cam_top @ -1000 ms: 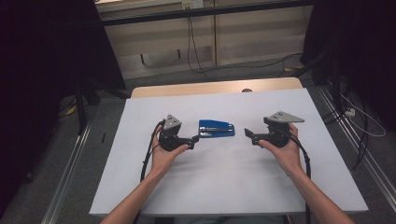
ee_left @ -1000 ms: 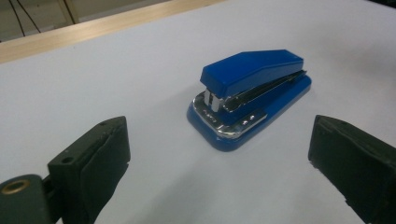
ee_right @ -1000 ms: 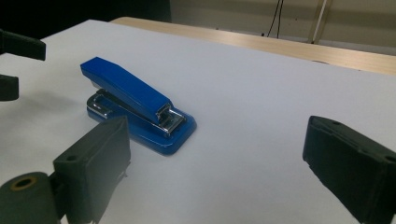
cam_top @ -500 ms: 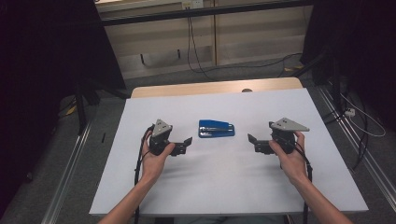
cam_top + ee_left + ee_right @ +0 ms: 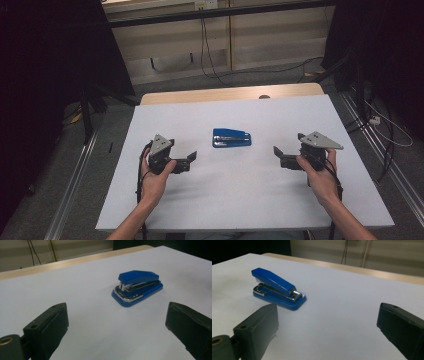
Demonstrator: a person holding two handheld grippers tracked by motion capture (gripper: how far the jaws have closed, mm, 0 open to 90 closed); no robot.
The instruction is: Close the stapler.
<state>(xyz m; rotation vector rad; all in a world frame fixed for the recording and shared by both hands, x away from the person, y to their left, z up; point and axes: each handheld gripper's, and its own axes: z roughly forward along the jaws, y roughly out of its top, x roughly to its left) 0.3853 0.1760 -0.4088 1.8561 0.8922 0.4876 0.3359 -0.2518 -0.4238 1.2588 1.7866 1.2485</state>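
A: High view first. Where is the stapler (image 5: 231, 138)?

B: It lies flat on the white table (image 5: 250, 200), around the middle, between the two grippers and a little farther from the person than either. Nothing touches it.

A: And the left gripper (image 5: 191, 159)?

B: Held in the person's left hand (image 5: 156, 175), near the stapler's left side but apart from it, jaws pointing right. In the left gripper view its jaws stand wide apart with bare table between them, and the stapler (image 5: 137, 288) sits ahead, just right of centre.

A: The right gripper (image 5: 278, 155)?

B: In the right hand (image 5: 320, 176), to the stapler's right and apart from it, jaws pointing left toward it. The right gripper view shows the jaws spread wide, holding nothing, and the stapler (image 5: 277, 289) ahead on the left, above the left jaw.

A: How does the stapler stand?

B: On its base, top arm down, long side running left to right across the table.
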